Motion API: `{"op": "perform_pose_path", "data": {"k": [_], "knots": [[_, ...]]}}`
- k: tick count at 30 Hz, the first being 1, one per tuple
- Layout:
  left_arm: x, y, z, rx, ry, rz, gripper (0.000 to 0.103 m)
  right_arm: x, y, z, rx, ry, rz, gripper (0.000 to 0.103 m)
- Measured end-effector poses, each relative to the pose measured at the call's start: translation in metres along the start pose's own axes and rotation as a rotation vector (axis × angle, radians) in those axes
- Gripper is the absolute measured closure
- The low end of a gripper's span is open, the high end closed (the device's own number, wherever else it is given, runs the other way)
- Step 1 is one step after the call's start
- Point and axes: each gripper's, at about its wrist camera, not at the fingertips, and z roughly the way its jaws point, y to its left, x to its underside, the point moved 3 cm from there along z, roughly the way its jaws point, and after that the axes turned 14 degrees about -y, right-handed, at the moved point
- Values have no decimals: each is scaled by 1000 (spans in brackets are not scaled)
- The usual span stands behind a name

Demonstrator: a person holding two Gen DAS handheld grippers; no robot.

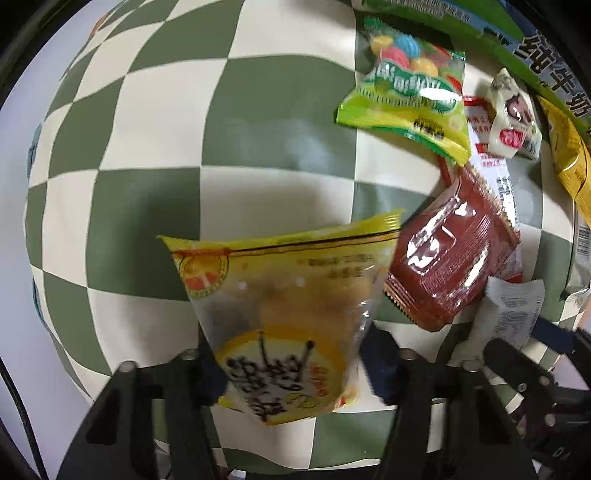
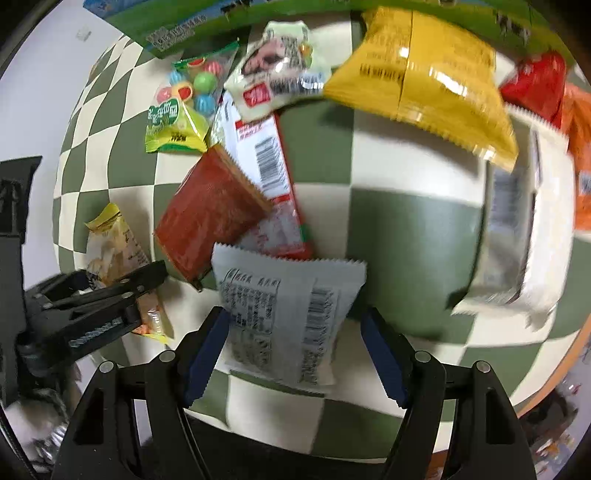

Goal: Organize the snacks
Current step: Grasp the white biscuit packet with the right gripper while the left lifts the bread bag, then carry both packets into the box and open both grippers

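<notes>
A yellow snack packet (image 1: 284, 314) with dark lettering hangs over the checkered cloth (image 1: 166, 129). My left gripper (image 1: 295, 369) is shut on its lower end, a pad pressed against each side. The right wrist view shows the same left gripper (image 2: 147, 291) at the left, clamped on that yellow packet (image 2: 110, 243). My right gripper (image 2: 295, 354) is shut on a white snack packet (image 2: 288, 317) with printed text and barcodes, held by its two side edges. That white packet (image 1: 513, 310) and the right gripper (image 1: 524, 339) also show at the lower right of the left wrist view.
More snacks lie close by: a green candy bag (image 2: 181, 114), a brown-red packet (image 2: 210, 210), a red-and-white bar wrapper (image 2: 266, 155), a small white packet (image 2: 277, 70), a large yellow bag (image 2: 432, 81), another white packet (image 2: 517, 236) and red and orange packets. A green milk carton box (image 1: 480, 29) borders the far side.
</notes>
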Motion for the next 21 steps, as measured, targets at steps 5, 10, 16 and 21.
{"op": "perform_pose_path", "data": {"k": [5, 10, 16, 21], "knots": [[17, 10, -4, -2, -19, -7, 58, 14, 3, 15, 13, 11, 32, 26], [8, 15, -22, -9, -55, 17, 60, 19, 10, 16, 51, -47, -19, 51], [8, 13, -59, 27, -120, 22, 61, 12, 6, -11, 3, -87, -11, 55], [-5, 9, -114, 108, -200, 31, 61, 0, 5, -61, -63, -164, -20, 55]]}}
